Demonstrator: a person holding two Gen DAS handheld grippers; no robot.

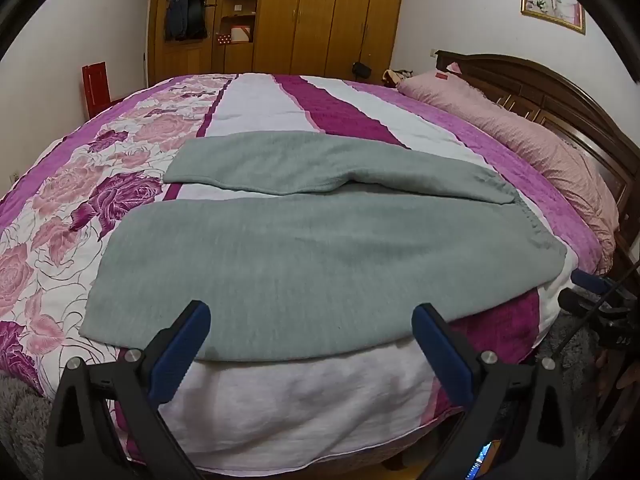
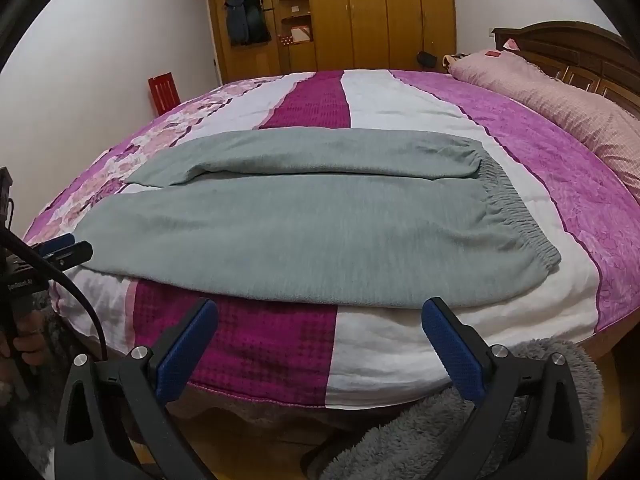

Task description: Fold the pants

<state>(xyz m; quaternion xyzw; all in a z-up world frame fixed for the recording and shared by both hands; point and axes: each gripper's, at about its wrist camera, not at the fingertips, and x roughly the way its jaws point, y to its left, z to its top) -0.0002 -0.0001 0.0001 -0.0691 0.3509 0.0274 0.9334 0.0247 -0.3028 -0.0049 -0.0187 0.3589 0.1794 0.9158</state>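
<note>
Right now both my jaws stand wide apart, holding nothing: left gripper [image 1: 310,316] over the near trouser leg, right gripper [image 2: 320,312] just short of the hem. Grey knitted fleece pants [image 2: 304,236] lie flat on the floral purple quilt [image 2: 552,168]. Soft, limp, light, I judge; I'd pinch the gathered elastic waistband [image 2: 516,216] and the cuff.

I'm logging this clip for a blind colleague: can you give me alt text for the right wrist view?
Grey pants lie flat across a bed with a pink and purple cover, elastic waistband to the right and legs to the left. The open right gripper hovers at the bed's near edge, touching nothing. The left gripper shows at the far left by the leg ends.
</note>
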